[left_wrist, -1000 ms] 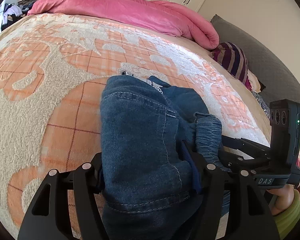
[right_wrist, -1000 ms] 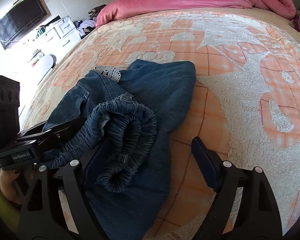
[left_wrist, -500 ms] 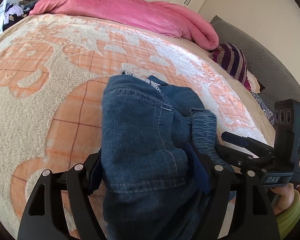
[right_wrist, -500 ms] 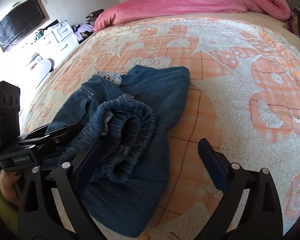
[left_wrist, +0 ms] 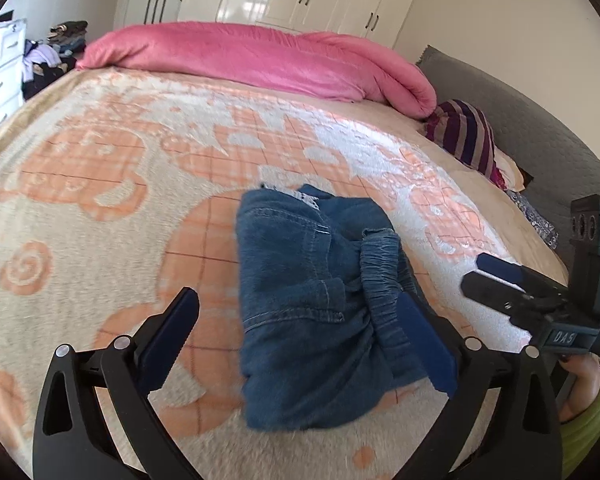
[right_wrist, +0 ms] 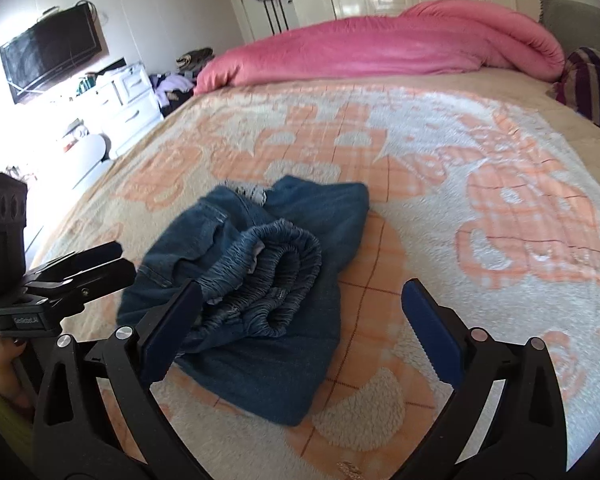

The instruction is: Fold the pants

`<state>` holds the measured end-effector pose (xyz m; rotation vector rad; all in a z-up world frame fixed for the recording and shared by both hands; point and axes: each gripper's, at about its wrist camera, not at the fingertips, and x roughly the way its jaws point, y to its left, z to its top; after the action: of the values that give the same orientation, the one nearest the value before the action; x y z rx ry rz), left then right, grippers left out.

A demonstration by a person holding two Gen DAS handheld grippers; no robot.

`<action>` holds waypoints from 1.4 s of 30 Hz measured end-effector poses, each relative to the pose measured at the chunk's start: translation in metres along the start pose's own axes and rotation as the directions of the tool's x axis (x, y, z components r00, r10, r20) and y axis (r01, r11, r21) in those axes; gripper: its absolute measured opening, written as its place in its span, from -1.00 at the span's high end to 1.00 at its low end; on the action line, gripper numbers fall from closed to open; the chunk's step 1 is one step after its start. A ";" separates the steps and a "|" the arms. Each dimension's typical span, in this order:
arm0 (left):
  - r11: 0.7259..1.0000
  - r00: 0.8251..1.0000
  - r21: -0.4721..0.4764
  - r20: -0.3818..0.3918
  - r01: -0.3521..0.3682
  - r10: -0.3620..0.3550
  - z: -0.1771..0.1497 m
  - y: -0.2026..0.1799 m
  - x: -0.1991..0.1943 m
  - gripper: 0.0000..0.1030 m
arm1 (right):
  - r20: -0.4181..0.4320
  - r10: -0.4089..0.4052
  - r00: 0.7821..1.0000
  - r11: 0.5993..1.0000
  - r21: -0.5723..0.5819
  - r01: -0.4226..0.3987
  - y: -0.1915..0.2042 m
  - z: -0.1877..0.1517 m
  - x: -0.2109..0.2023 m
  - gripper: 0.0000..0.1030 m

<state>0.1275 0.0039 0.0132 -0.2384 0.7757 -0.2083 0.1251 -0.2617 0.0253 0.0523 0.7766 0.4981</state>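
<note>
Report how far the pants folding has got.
Done: the jeans lie in a compact folded bundle on the blanket, elastic waistband bunched on top. In hand: nothing; the left gripper and right gripper are both open and hold nothing. Left: perhaps flattening that waistband.

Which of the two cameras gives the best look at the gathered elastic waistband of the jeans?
The right wrist view: the elastic waistband curls open toward the camera. The left wrist view shows it only as a narrow ruched strip along the jeans' right edge.
</note>
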 end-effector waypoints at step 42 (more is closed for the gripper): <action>0.992 0.985 0.034 0.132 -0.120 0.115 -0.070 -0.023 -0.099 -0.92 | 0.239 -0.116 0.964 0.980 -0.129 0.150 0.052 -0.065 -0.106 -0.83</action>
<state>0.0062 -0.0005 0.0374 -0.1641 0.6533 -0.0966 -0.0048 -0.2717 0.0598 -0.0772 0.5099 0.4106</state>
